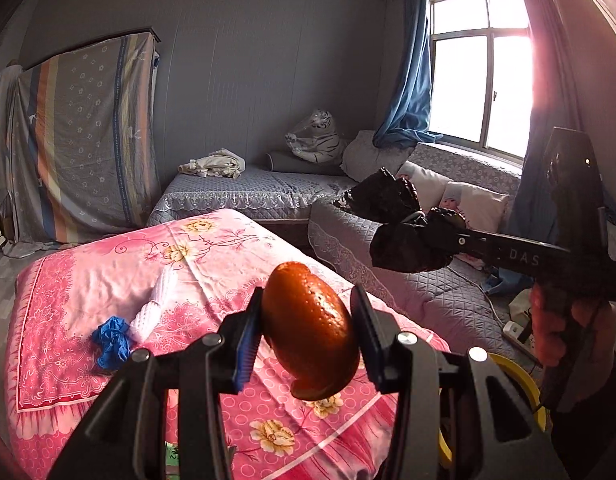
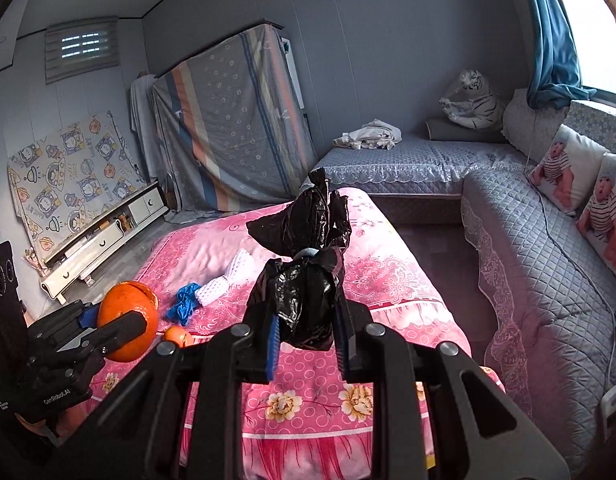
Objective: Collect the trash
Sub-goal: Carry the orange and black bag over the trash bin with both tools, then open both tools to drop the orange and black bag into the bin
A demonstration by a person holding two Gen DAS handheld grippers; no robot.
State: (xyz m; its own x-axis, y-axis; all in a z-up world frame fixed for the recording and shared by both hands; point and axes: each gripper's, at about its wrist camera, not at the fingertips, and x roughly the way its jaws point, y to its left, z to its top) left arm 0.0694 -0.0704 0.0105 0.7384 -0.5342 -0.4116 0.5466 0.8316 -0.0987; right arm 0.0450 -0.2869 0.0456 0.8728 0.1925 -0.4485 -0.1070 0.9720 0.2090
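The left gripper [image 1: 308, 330] pinches an orange peel [image 1: 310, 330] above the pink bed [image 1: 88, 280] — its long axis near upright, tilting right. The right gripper [image 2: 306, 322] clamps a black bag [image 2: 304, 280] — standing upright.

window [image 1: 480, 68] glare, dim fisheye edges

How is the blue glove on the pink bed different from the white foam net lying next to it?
The blue glove is dark blue, crumpled into a small bunched wad; the white foam net is white, longer, stretched out as a meshed sleeve. The glove lies nearer the cameras, the net runs further up the pink bedcover. Both rest loose on the bedcover, ends meeting, while the left gripper and right gripper hold other things.
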